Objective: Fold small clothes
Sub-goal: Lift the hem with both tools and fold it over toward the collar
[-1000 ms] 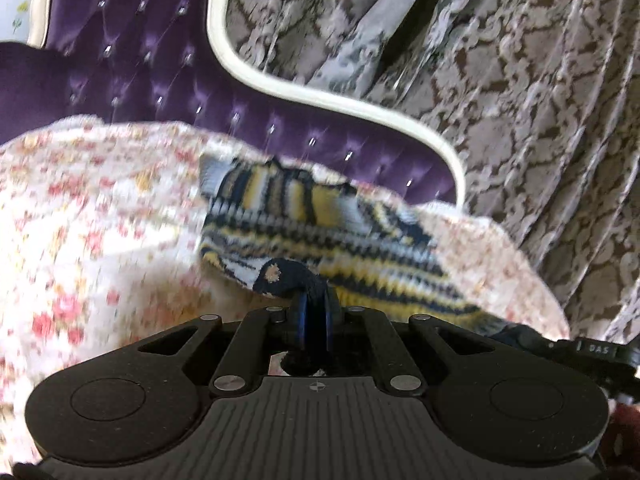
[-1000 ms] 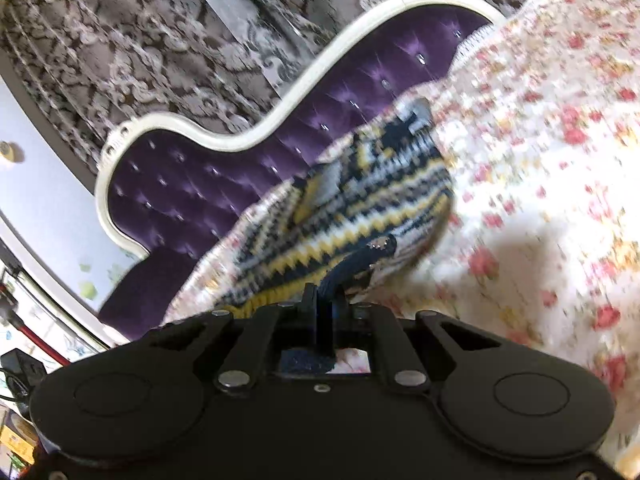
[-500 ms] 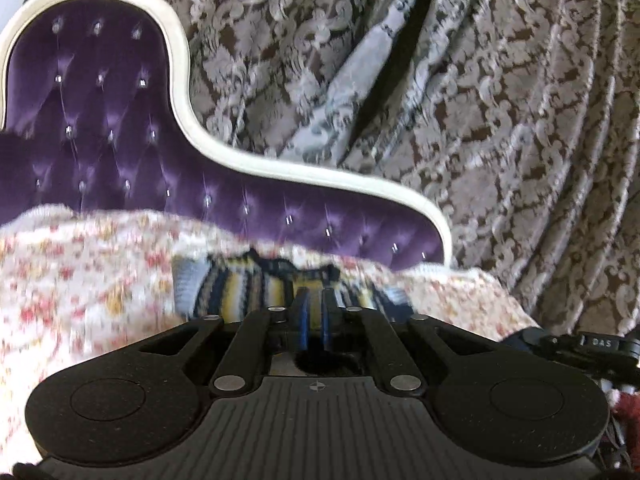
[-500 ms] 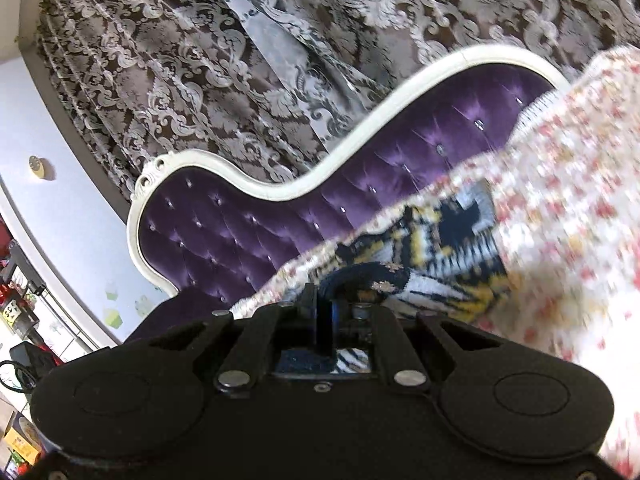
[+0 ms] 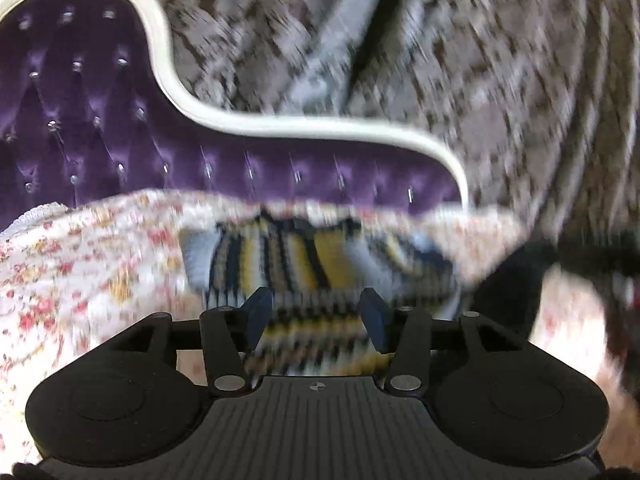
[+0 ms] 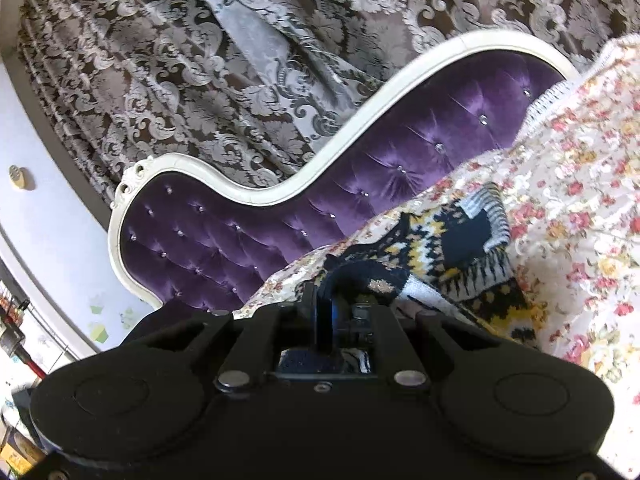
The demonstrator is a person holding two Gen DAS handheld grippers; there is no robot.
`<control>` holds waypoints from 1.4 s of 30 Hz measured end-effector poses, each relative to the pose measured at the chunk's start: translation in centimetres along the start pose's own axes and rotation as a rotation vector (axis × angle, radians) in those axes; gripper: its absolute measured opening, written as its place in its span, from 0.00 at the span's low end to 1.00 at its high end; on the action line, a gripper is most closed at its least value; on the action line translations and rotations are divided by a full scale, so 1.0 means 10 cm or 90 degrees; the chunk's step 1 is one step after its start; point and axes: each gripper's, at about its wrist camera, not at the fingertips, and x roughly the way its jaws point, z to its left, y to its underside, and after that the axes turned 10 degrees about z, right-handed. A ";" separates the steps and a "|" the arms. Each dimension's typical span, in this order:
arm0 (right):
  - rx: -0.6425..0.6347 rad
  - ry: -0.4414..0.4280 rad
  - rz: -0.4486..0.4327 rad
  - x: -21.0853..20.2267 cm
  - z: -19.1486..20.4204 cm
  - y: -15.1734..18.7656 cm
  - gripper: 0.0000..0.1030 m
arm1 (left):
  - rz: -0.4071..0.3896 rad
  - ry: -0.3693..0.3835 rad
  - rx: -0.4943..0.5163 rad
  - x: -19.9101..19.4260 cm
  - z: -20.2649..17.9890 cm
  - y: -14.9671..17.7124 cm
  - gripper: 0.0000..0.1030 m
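Observation:
A small knitted garment [image 5: 304,264] with yellow, navy and grey zigzag stripes lies on the floral bedspread [image 5: 80,264]. My left gripper [image 5: 316,312] is open just above its near edge, blue pads apart, holding nothing; this view is blurred. In the right wrist view the garment [image 6: 460,248] lies folded over itself, and my right gripper [image 6: 324,308] is shut on its dark navy edge [image 6: 368,276], which curls up over the fingers.
A purple tufted headboard [image 5: 120,140] with a white frame [image 6: 280,192] stands behind the bed. Patterned grey-brown curtains [image 6: 240,60] hang behind it. A dark object, blurred, shows at the right of the left wrist view [image 5: 560,264].
My left gripper has opened and let go of the garment's edge, and it is moving. My right gripper stays shut on the garment, which has dropped lower onto the bed.

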 end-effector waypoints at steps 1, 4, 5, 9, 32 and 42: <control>0.005 0.003 0.001 0.01 -0.01 -0.01 0.13 | 0.016 -0.016 0.026 0.02 -0.04 0.08 0.51; 0.010 0.009 0.004 -0.01 -0.04 0.00 0.13 | 0.045 -0.063 0.098 -0.01 -0.16 0.36 0.60; 0.010 0.011 0.005 -0.02 -0.04 0.00 0.13 | 0.052 -0.074 0.116 -0.03 -0.19 0.45 0.61; 0.012 0.015 0.009 -0.04 -0.04 0.03 0.13 | 0.084 -0.114 0.178 -0.04 -0.28 0.68 0.63; 0.024 0.016 0.022 -0.02 -0.06 0.06 0.14 | 0.031 -0.159 0.499 0.52 -0.66 0.94 0.49; -0.008 0.013 0.022 0.03 0.05 -0.07 0.14 | -0.002 -0.065 0.224 0.42 -0.17 0.29 0.14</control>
